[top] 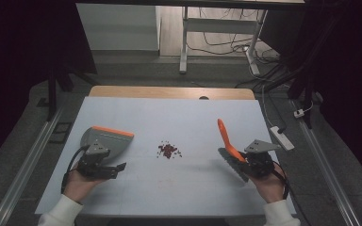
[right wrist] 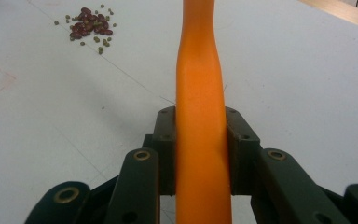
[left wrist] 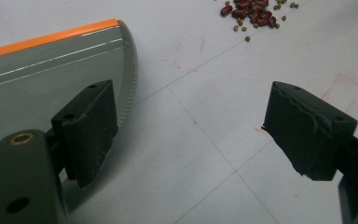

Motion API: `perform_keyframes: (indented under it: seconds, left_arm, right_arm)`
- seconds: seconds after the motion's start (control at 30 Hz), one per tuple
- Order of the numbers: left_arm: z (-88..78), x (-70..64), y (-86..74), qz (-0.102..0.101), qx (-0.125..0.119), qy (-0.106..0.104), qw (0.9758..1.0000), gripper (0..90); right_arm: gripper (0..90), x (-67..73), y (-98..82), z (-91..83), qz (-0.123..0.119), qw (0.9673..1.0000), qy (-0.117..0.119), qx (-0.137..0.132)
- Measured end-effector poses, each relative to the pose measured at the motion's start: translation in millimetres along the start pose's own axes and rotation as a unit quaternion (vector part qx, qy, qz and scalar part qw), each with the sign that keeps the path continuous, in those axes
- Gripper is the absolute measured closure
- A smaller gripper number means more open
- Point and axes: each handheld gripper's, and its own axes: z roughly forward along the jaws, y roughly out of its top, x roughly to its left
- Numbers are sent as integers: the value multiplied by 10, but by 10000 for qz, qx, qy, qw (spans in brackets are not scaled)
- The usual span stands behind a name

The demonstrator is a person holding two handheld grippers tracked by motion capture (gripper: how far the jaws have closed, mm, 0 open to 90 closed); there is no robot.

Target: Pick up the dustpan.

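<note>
Left gripper (left wrist: 186, 135) jaws wide apart, empty; grey dustpan (left wrist: 37, 79) under its left jaw, pan bare. Right gripper (right wrist: 200, 149) jaws clamped on orange handle (right wrist: 200, 93). Bean pile (top: 168, 150) on table (top: 179, 188) ahead of both

One dustpan (top: 106, 141), one orange brush (top: 226, 138), one bean pile (top: 168, 150).

No readable text, label, brand or number shows on anything here.

Dark red and small green beans (top: 168, 150) lie on the white counter (top: 169, 188). Left of the beans lies a grey dustpan (top: 104, 140) with an orange edge. Right of them is an orange brush handle (top: 226, 136).
</note>
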Motion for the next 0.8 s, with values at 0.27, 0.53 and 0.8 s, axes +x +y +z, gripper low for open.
perform_keyframes:
  seconds: [0.27, 0.53, 0.8]
  left_arm:
    - [-15, -7, 5, 28, -33, 14, 10000, 188]
    - [-6, -37, 3, 86, 10, 14, 10000, 188]
    - [15, -64, 39, 6, 194, 69, 9998, 188]
  right_arm:
    - [699, -22, 13, -61, 42, 9999, -43, -132]
    - [699, 10, 61, -45, -11, 9999, -48, -140]
    - [699, 47, 71, -24, -22, 9999, -15, -133]
